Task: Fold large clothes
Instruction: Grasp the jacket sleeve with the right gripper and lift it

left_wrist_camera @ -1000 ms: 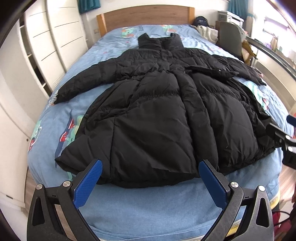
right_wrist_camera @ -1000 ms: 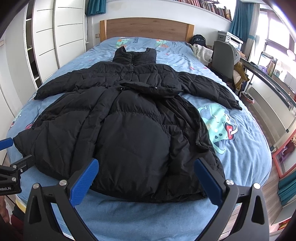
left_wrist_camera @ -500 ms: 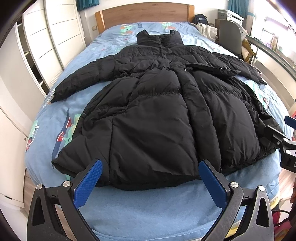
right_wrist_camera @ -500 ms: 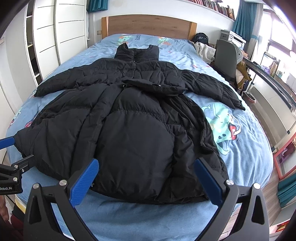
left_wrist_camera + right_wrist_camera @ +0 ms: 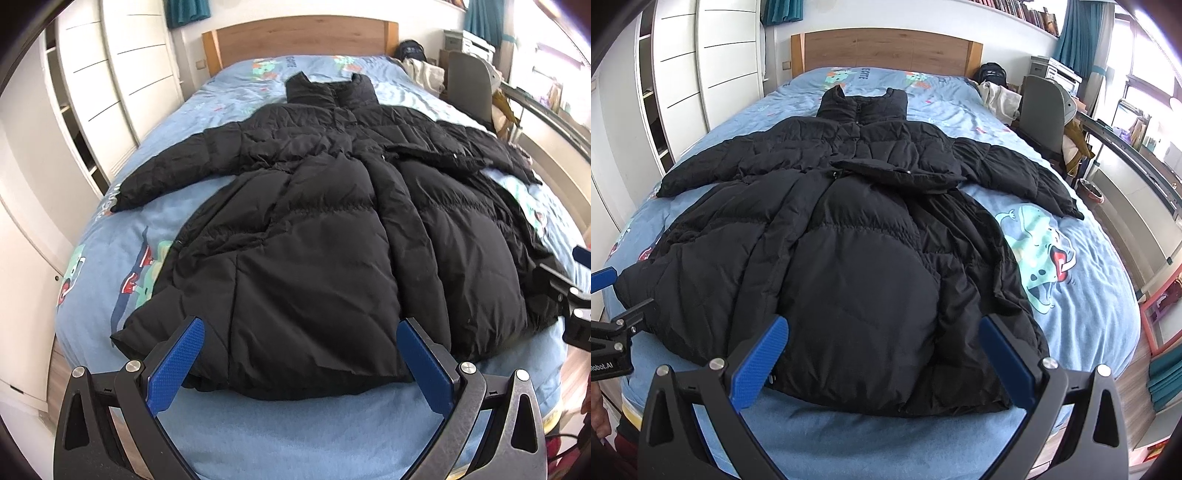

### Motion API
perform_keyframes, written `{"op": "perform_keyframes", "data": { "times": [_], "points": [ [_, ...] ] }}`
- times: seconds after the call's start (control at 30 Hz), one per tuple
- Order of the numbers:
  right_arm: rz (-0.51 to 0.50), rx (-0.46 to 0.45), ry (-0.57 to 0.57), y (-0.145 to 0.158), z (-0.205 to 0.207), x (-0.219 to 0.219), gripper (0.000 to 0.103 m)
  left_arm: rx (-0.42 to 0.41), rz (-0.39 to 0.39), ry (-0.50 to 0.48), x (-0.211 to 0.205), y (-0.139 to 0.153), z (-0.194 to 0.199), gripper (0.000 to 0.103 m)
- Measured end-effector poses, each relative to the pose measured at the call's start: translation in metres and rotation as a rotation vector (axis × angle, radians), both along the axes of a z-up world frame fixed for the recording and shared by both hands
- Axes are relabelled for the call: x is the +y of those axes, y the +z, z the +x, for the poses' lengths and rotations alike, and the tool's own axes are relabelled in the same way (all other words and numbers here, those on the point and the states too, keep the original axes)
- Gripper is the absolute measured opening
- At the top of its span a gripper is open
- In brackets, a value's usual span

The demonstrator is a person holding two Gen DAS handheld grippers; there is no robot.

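A long black puffer coat [image 5: 314, 236] [image 5: 857, 251] lies spread flat on the blue bed, collar toward the headboard, both sleeves stretched out sideways, hem toward me. My left gripper [image 5: 300, 332] stands open just above the hem's left half, nothing between its blue pads. My right gripper [image 5: 884, 330] is open too, over the hem's right half, holding nothing. Each gripper shows at the edge of the other's view: the right one [image 5: 576, 295], the left one [image 5: 613, 317].
The bed [image 5: 1071, 266] has a blue cartoon-print sheet and a wooden headboard [image 5: 886, 51]. White wardrobes [image 5: 110, 74] line the left side. A grey chair [image 5: 1041, 110] with clothes, a desk and shelves stand to the right.
Both grippers have moved forward and lower toward the coat's hem, so the coat looks bigger. Both stay open; the coat has not moved.
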State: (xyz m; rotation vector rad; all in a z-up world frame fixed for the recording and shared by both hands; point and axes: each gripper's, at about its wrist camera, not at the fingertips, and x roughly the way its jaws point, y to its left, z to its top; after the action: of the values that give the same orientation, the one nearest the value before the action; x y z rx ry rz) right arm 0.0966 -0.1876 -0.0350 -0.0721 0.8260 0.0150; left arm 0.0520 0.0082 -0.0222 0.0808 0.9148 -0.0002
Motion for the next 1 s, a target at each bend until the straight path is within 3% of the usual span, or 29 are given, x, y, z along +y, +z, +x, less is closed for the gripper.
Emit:
{"op": "perform_keyframes", "data": {
  "times": [0.27,0.43,0.5,0.6,0.7,0.8,1.0],
  "points": [
    [0.016,-0.029,-0.038,0.020,0.018,-0.017,0.103,0.020,-0.013,-0.007,0.006,0.006,0.018,0.101],
    [0.063,-0.074,-0.051,0.052,0.050,-0.032,0.103,-0.032,0.035,0.037,0.019,0.040,0.048,0.101],
    [0.066,-0.120,-0.047,0.066,0.068,-0.037,0.103,-0.090,0.057,0.089,0.030,0.062,0.066,0.101],
    [0.063,-0.181,-0.048,0.085,0.101,-0.047,0.103,-0.151,0.058,0.144,0.049,0.088,0.092,0.101],
    [0.123,-0.186,-0.084,0.096,0.142,-0.068,0.103,-0.194,0.038,0.184,0.066,0.109,0.117,0.101],
    [0.152,-0.176,-0.146,0.094,0.186,-0.093,0.103,-0.212,0.004,0.218,0.082,0.123,0.145,0.101],
    [0.198,-0.148,-0.313,0.060,0.252,-0.152,0.103,-0.201,0.040,0.269,0.095,0.117,0.188,0.101]
  ]
}}
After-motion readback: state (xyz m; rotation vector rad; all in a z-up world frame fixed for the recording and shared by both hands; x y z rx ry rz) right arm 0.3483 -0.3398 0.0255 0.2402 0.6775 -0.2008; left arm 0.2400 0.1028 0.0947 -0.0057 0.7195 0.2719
